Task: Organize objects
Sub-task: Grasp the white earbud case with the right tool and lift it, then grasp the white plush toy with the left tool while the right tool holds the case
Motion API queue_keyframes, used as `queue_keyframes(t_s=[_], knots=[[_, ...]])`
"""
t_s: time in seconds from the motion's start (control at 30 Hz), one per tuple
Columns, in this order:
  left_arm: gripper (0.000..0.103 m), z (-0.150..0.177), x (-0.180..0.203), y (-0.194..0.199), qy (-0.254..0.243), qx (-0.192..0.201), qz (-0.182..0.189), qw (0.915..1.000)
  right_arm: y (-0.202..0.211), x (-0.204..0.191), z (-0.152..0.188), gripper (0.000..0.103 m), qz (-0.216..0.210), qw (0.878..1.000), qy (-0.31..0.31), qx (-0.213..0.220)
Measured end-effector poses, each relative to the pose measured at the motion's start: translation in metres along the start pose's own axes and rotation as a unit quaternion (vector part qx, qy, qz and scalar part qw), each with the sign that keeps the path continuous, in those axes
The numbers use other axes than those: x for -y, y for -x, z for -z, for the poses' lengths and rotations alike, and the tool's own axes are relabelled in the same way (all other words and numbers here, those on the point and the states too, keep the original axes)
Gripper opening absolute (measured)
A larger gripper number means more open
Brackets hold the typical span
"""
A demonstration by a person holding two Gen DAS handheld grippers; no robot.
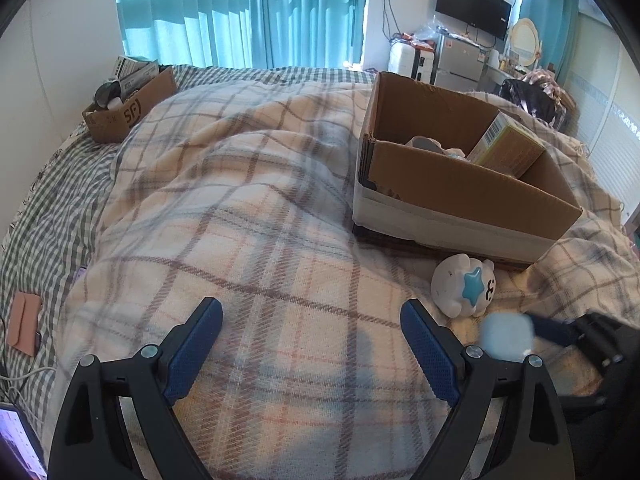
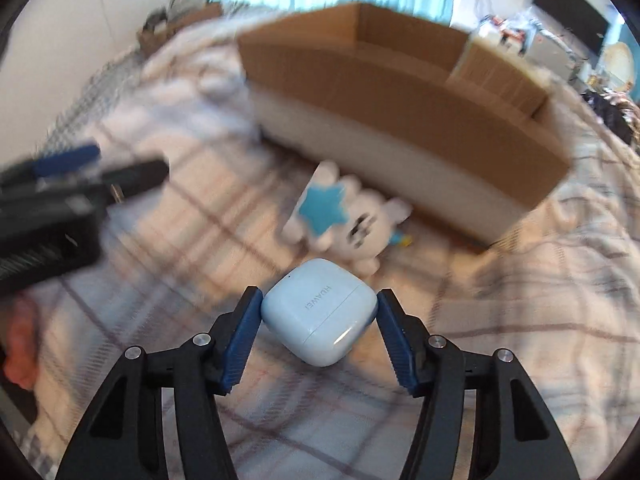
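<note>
Nearest the right wrist camera we see the right gripper (image 2: pixel 319 312), its blue pads pressed on both sides of a pale blue earbud case (image 2: pixel 320 311) marked HUAWEI, narrowed to the case's width and holding it above the plaid blanket (image 2: pixel 520 320). Just beyond the case we see a white plush toy (image 2: pixel 352 220) with a blue star, lying just in front of the large cardboard box (image 2: pixel 400 120). Our left gripper (image 1: pixel 311 320) is spread wide, holding nothing, over the blanket. A smaller cardboard box (image 1: pixel 128 108) sits far back left.
</note>
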State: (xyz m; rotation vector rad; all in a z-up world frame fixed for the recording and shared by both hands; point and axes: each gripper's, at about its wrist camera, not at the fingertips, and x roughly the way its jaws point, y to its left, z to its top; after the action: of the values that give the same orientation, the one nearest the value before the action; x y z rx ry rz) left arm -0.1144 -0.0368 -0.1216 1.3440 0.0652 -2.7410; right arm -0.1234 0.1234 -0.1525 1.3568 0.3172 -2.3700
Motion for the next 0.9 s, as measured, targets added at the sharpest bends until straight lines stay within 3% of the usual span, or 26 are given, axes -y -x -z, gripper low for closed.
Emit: queue_keyframes(t_s=[0.17,0.3,0.57,0.9], knots=[[0.093,-0.007,0.016,0.003,-0.022,0.004,-0.032,0.9993,0.037,0.036,-0.003,0.058,0.043,0.996,-0.042,0.064],[0.093,-0.015,0.039,0.004,-0.028,-0.002,-0.002,0.9996,0.054,0.060,-0.002,0.058,0.080,0.991,-0.064,0.084],[0.093,-0.016,0.101,-0.031,-0.078,-0.041,0.036,0.9954,0.063,0.112,0.000,0.058,0.064,0.983,-0.150,0.086],[0.092,-0.008,0.141,-0.074,-0.126,-0.071,0.070,0.9870,0.046,0.113,0.001,0.058,0.039,0.985,-0.157,0.064]])
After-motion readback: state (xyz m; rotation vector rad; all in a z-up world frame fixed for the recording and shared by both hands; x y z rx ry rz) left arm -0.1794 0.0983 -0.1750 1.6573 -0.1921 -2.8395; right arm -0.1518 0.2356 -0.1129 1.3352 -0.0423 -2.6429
